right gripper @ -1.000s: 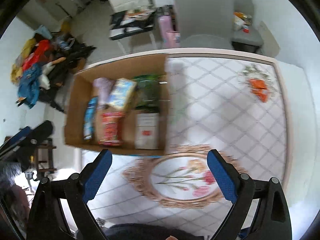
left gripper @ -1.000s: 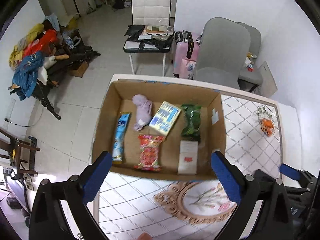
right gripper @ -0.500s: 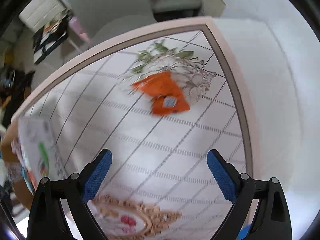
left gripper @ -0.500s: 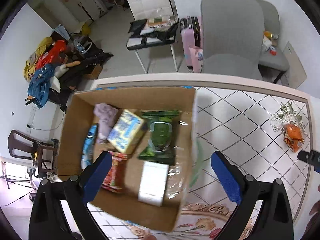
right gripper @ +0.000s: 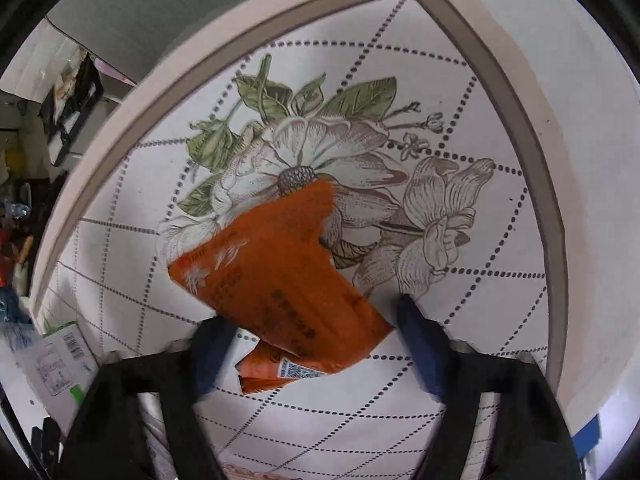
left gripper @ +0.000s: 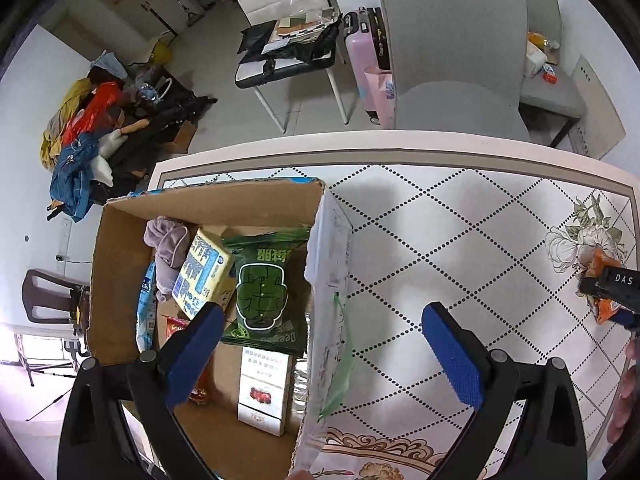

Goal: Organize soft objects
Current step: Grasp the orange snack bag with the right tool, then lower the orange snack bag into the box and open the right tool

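Right wrist view: right tool (right gripper: 316, 322) just narrowing, half-open around orange packet (right gripper: 280, 276), contact unclear.

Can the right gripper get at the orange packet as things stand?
Probably yes. The right gripper has just been closing, its fingers straddling the orange packet, which lies flat on the table; nothing sits over it.

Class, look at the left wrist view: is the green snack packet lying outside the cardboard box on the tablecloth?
No. The green snack packet lies inside the cardboard box, between a yellow-and-blue pack and the box's right wall.
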The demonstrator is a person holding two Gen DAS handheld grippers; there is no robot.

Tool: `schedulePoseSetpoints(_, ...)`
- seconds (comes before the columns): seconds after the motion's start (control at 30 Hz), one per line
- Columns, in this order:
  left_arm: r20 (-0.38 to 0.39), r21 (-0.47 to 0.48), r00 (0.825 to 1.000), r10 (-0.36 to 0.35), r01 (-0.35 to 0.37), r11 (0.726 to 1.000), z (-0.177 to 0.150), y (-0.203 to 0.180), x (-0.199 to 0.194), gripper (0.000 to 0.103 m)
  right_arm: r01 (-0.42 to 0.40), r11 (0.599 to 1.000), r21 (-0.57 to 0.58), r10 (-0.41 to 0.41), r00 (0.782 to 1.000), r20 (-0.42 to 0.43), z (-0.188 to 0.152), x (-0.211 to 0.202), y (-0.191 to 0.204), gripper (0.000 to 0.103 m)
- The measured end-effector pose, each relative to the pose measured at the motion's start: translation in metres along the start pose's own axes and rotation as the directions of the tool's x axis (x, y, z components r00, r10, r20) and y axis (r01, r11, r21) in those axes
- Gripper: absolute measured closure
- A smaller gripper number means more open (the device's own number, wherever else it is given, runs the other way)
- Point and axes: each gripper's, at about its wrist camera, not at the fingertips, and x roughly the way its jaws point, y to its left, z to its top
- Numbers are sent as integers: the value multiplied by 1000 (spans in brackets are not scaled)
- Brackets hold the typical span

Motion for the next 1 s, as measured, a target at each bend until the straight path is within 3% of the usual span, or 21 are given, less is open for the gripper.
schedulePoseSetpoints(0.13,-3,1,1000,-6,6,1000,0,1,-2,2,39,999,-29,-39,999,28,-3,-8,9,48)
schedulePoseSetpoints(0.27,-7,-5,1000,-30,29,1000,-4,11,-9,2,18,998,-61,-15,999,51,-21,-30,21,49)
schedulePoseSetpoints(0.5,-10,3,991,-135,135,991,-18,47,-37,2,-88,980,-177,111,987,120,-101,-103,68,49)
schedulePoseSetpoints(0.83,-30,48,968,-249,250,967,-59,179,-65,2,-218,904,-368,278,953,117,-243,-174,187,49)
schedulePoseSetpoints(1.0,-46,-10,960,-275,275,961,-73,255,-55,2,-239,854,-461,308,948,81,-301,-177,259,49)
